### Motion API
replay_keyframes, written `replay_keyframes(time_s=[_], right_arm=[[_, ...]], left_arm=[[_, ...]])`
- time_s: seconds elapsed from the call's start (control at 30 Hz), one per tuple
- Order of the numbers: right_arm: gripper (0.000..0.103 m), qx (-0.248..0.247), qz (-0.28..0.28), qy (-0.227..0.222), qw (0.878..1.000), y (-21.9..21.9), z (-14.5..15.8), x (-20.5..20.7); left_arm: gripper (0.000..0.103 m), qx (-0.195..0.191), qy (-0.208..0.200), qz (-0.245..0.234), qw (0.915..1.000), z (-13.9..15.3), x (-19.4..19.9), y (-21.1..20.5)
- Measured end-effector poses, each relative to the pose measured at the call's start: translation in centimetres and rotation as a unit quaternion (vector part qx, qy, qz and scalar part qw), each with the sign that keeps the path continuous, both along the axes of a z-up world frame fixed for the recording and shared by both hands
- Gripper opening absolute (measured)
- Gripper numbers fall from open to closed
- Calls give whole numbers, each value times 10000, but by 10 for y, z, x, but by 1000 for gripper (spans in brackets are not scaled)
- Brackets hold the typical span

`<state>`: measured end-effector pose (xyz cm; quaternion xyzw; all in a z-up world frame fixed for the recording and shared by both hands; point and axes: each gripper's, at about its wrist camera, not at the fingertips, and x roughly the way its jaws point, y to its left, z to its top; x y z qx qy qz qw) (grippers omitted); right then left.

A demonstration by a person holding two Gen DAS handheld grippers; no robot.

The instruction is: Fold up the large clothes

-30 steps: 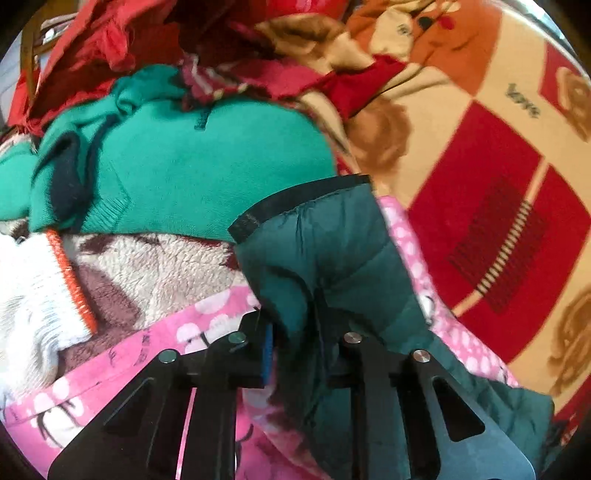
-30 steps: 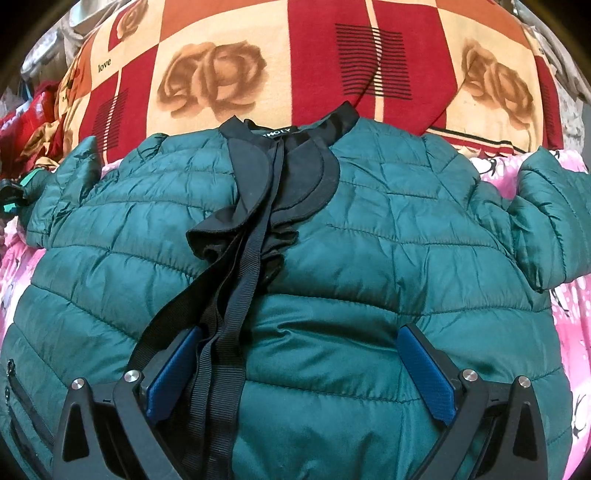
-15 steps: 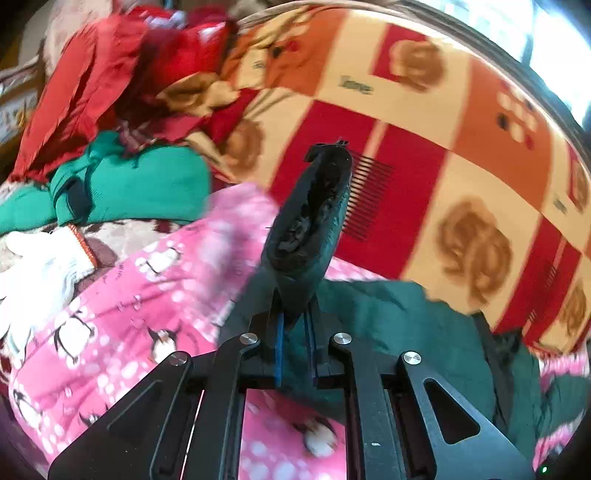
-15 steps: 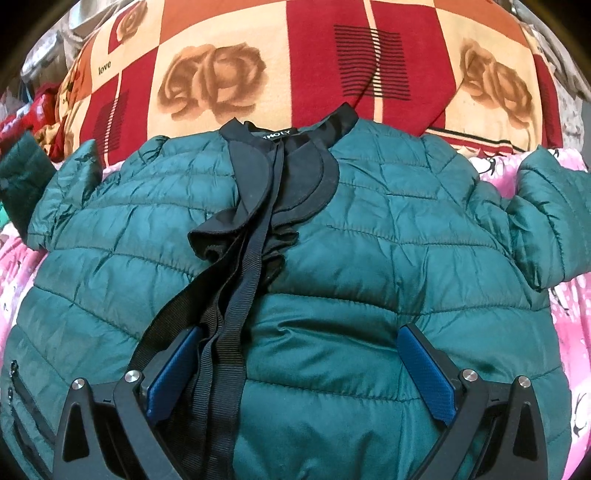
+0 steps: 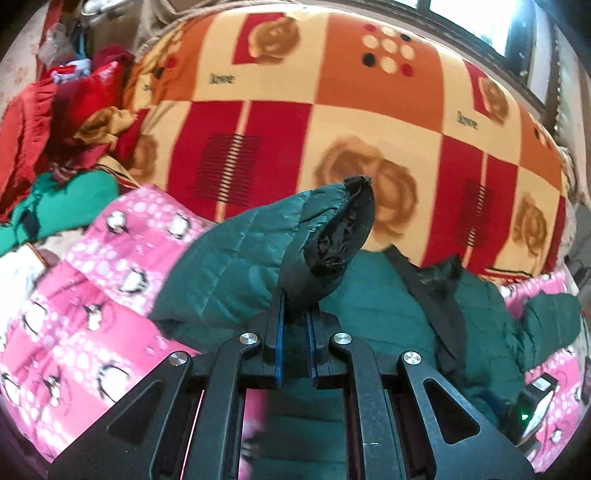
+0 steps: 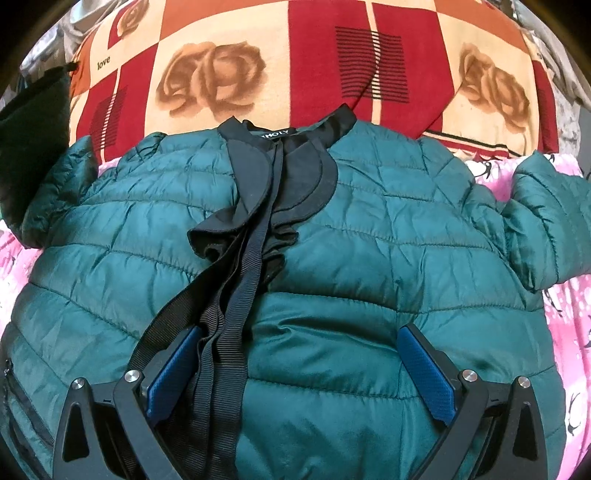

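Note:
A dark green quilted jacket lies face up on the bed, black collar and black straps down its middle. My left gripper is shut on the jacket's sleeve near its black cuff and holds it lifted over the jacket body. That raised sleeve shows dark at the left edge of the right wrist view, sleeve. My right gripper stands open with its blue pads wide apart, pressed onto the lower front of the jacket. The other sleeve lies bent at the right.
Under the jacket lies a pink penguin-print blanket. Behind it spreads a red, orange and cream rose-patterned blanket. A pile of clothes, green sweater and red garments, sits at the left. A window is at the top right.
My left gripper has carried the sleeve up and to the right, away from the clothes pile and over the jacket body. The right gripper has stayed still.

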<state>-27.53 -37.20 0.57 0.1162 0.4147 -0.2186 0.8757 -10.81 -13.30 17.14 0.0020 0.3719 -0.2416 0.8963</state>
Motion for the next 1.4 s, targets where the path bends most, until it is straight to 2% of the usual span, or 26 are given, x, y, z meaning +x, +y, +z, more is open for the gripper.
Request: replay_keyframes(time_s=[0.23, 0.37, 0.6, 0.77, 1.1, 1.4], right_arm=[[103, 152, 85, 70, 9998, -3, 6, -6], [103, 306, 123, -74, 9994, -4, 18, -20], [103, 709, -205, -270, 9969, -30, 39, -45], [103, 588, -298, -276, 9974, -42, 52, -60], [103, 639, -571, -366, 9956, -70, 55, -80], [103, 730, -763, -257, 9941, -88, 45, -93]], left_arm=[[9, 164, -14, -192, 9997, -7, -22, -30], [9, 203, -68, -277, 9994, -9, -30, -43], [9, 212, -25, -534, 9983, -12, -46, -73], [9, 194, 37, -716, 9972, -14, -56, -95], [9, 244, 124, -1128, 9932, -19, -80, -137], [9, 357, 281, -1509, 9875, -35, -101, -180]])
